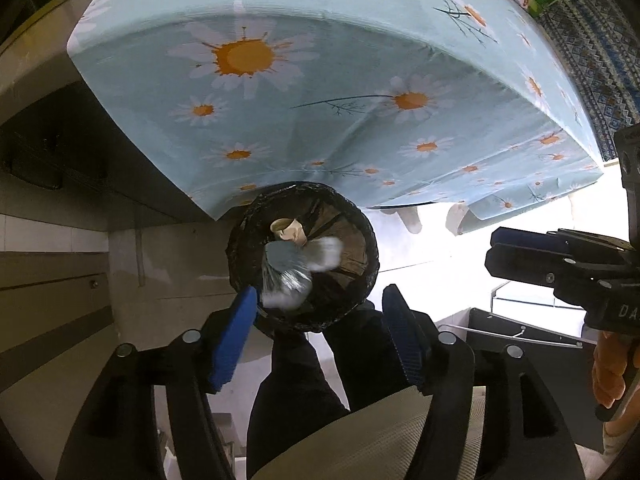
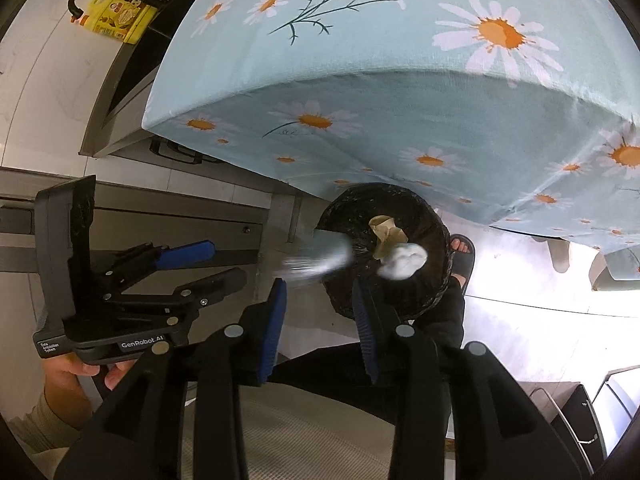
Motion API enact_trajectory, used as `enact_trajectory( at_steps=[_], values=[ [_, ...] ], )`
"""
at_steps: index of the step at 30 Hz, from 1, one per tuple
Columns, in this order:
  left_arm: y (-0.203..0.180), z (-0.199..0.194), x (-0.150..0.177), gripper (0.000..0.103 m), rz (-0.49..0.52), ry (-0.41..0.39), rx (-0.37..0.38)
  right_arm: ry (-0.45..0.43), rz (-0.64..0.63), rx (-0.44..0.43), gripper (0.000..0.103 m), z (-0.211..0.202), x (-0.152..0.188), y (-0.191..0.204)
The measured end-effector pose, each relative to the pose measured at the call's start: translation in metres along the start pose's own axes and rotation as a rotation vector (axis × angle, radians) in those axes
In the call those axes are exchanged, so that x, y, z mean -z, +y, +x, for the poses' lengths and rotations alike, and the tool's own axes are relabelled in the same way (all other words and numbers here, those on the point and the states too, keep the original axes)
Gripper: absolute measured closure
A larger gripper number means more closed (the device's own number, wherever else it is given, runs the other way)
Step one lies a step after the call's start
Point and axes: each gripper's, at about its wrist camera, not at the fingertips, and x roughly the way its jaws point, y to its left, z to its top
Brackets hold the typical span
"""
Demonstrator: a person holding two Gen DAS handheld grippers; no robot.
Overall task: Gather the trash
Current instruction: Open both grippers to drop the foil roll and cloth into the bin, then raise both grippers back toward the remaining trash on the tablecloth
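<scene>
Over the black-lined bin (image 1: 362, 280), held the left gripper (image 1: 320, 300) pointing steeply down, its jaws standing apart with nothing pressed between the blue pads (image 1: 234, 344). Saw a silvery wrapper (image 1: 286, 266) just past the tip of one pad, smeared by blur, loose over the mouth of the bin and clamped by nothing. Beside it, held the right gripper (image 2: 320, 288) likewise tilted down, jaws parted by a narrower gap and also empty. Saw a crumpled white wad (image 2: 404, 262) beyond its tips, inside the bin's rim, pale and soft at the edges. Could not tell whether either piece had come to rest or hung in the air. Found a crushed tan paper cup (image 2: 386, 232) lying deeper in the bin, dented, mouth turned sideways, touching the white wad in the right wrist view.

Gripped each tool from behind: a left hand (image 2: 76, 372) with fingers curled under the body, a beige sleeve (image 2: 24, 428) at the wrist; a right hand (image 1: 608, 376) wrapped round the other handle at the picture's edge. Held the two tools near each other, side by side, both aimed at the bin.

Stood the bin on the floor against the hanging edge of a light-blue daisy tablecloth (image 1: 360, 80). Noted a sandalled foot (image 2: 462, 256) just beside the bin and a yellow bottle (image 2: 116, 16) well apart.
</scene>
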Motion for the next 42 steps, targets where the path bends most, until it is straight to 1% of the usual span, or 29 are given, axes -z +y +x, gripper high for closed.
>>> enact_trajectory(
  at_steps=[10,19,20,21,23,29,31,34,37,38,39,41,42],
  values=[
    [0.005,-0.009,-0.001,0.04,-0.01,-0.016,0.005,-0.003,-0.01,0.008,0.067,-0.003,-0.001,0.003],
    [0.005,-0.029,-0.006,0.04,0.002,-0.062,0.012,-0.035,-0.017,0.008,0.065,-0.018,-0.004,0.011],
    [0.003,-0.033,-0.007,0.04,0.008,-0.071,0.014,-0.044,-0.02,0.007,0.063,-0.021,-0.004,0.012],
    [0.002,-0.035,-0.007,0.04,0.013,-0.077,0.014,-0.05,-0.021,0.003,0.059,-0.024,-0.005,0.013],
    [0.0,-0.043,-0.009,0.04,0.03,-0.096,0.022,-0.067,-0.021,-0.007,0.055,-0.031,-0.007,0.016],
    [-0.007,-0.067,-0.017,0.04,0.057,-0.148,0.027,-0.134,-0.027,0.002,0.054,-0.056,-0.012,0.018],
    [-0.011,-0.074,-0.02,0.04,0.068,-0.167,0.029,-0.154,-0.022,0.005,0.051,-0.063,-0.015,0.017],
    [-0.017,-0.087,-0.025,0.04,0.085,-0.198,0.045,-0.176,-0.023,0.006,0.049,-0.072,-0.018,0.017],
    [-0.025,-0.096,-0.032,0.039,0.103,-0.22,0.04,-0.195,-0.041,0.025,0.047,-0.079,-0.021,0.018],
    [-0.028,-0.099,-0.034,0.039,0.107,-0.229,0.04,-0.203,-0.045,0.029,0.047,-0.083,-0.022,0.017],
    [-0.029,-0.101,-0.035,0.036,0.111,-0.235,0.04,-0.209,-0.046,0.032,0.047,-0.086,-0.022,0.016],
    [-0.034,-0.106,-0.041,0.035,0.118,-0.252,0.034,-0.228,-0.049,0.037,0.041,-0.094,-0.026,0.013],
    [-0.036,-0.11,-0.044,0.035,0.118,-0.261,0.036,-0.237,-0.052,0.04,0.041,-0.097,-0.027,0.012]
  ],
)
